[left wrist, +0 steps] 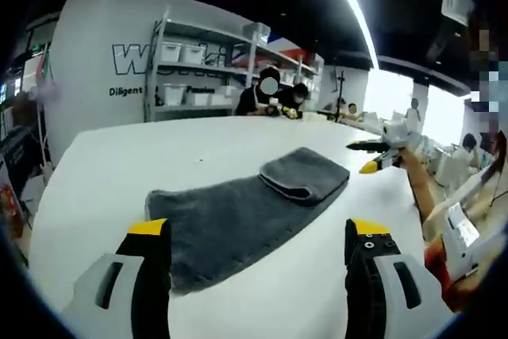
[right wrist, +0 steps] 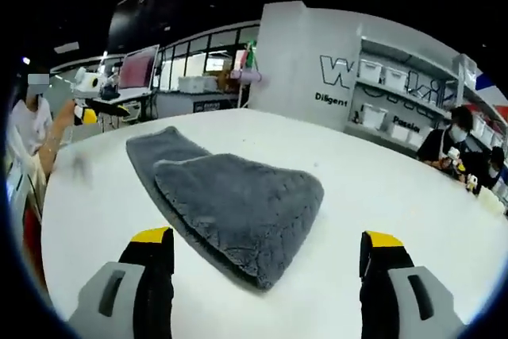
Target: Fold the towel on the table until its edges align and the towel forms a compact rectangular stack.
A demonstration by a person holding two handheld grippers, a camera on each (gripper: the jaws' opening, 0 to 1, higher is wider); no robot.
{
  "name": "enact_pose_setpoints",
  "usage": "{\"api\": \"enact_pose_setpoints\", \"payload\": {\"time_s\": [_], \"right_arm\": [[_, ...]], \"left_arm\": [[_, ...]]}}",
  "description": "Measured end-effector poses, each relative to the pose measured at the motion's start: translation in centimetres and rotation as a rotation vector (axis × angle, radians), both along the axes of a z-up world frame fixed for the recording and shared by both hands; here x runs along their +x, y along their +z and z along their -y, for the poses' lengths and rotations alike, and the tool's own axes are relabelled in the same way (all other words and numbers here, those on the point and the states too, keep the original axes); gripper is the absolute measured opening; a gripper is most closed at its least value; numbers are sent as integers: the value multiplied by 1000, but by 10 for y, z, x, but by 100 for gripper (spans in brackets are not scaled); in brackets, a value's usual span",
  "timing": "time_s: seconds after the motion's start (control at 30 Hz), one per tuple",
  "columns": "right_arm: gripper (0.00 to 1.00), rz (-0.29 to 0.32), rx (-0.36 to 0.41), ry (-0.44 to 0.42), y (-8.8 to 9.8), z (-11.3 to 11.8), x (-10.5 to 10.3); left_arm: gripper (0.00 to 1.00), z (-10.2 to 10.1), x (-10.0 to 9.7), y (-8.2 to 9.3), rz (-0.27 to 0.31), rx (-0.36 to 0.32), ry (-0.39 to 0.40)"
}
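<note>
The grey towel (left wrist: 242, 216) lies mid-frame on the white table (left wrist: 119, 172), one end folded back over itself into a thicker pad at upper right of it. In the right gripper view the towel (right wrist: 230, 200) fills the centre, folded end nearest. Both the left gripper (left wrist: 258, 236) and right gripper (right wrist: 266, 248) hover above the table, jaws spread, holding nothing. Shelves (left wrist: 202, 69) stand behind at upper left.

Grey-bodied left gripper (left wrist: 258, 236) and right gripper (right wrist: 268, 245) are showing black jaws with yellow tips at lower frame.
</note>
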State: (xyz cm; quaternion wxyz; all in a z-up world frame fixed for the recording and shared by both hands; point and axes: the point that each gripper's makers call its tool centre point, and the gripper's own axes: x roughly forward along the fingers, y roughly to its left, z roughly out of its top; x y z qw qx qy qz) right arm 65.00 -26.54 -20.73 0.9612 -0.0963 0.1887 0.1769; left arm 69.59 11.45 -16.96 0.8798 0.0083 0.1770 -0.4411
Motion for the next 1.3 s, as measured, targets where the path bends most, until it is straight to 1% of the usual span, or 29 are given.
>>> {"api": "enact_pose_setpoints", "payload": {"time_s": [0.03,0.07,0.13,0.17,0.2,0.23,0.33,0.43,0.57,0.67,0.73,0.77,0.9,1.07,1.13,1.3], "right_arm": [[99,-19,-2,-9,-5,1,-3],[99,-23,-11,-10,-6,1,-4],[99,-12,-29,-16,-6,1,-5],[99,-12,-30,-17,-6,1,-5],[99,-14,-30,-16,-6,2,-5],[99,-14,-27,-15,-6,0,-6],[99,9,-35,-21,0,0,-7],[99,35,-35,-18,5,-4,-9],[99,55,-30,6,9,-13,-11],[99,59,-55,15,9,-17,-12],[99,66,-64,19,10,-21,-13],[99,69,-62,27,11,-23,-13],[99,86,-38,56,16,-31,-15],[99,96,-36,56,18,-32,-14],[99,98,-31,56,18,-32,-15],[99,99,-28,71,17,-36,-15]], "left_arm": [[88,6,-1,-1,-3,6,-7],[88,15,-1,-3,-6,15,-16],[88,31,-2,-6,-17,14,-31],[88,38,-2,-7,-37,6,-35],[88,45,-4,-10,-75,-4,-30],[88,57,-4,-13,-102,-19,-30],[87,80,-8,-17,-144,-40,-74],[86,101,-14,-21,-200,-77,-109],[82,116,-13,-25,-245,-113,-99],[77,125,-12,-29,-268,-125,-85],[75,135,-17,-32,-299,-151,-94],[74,141,-20,-31,-319,-174,-100],[68,155,-20,-35,-340,-192,-101],[64,165,-10,-46,-353,-185,-52],[62,169,-7,-52,-352,-174,-31],[58,178,-1,-63,-335,-148,-12]]}}
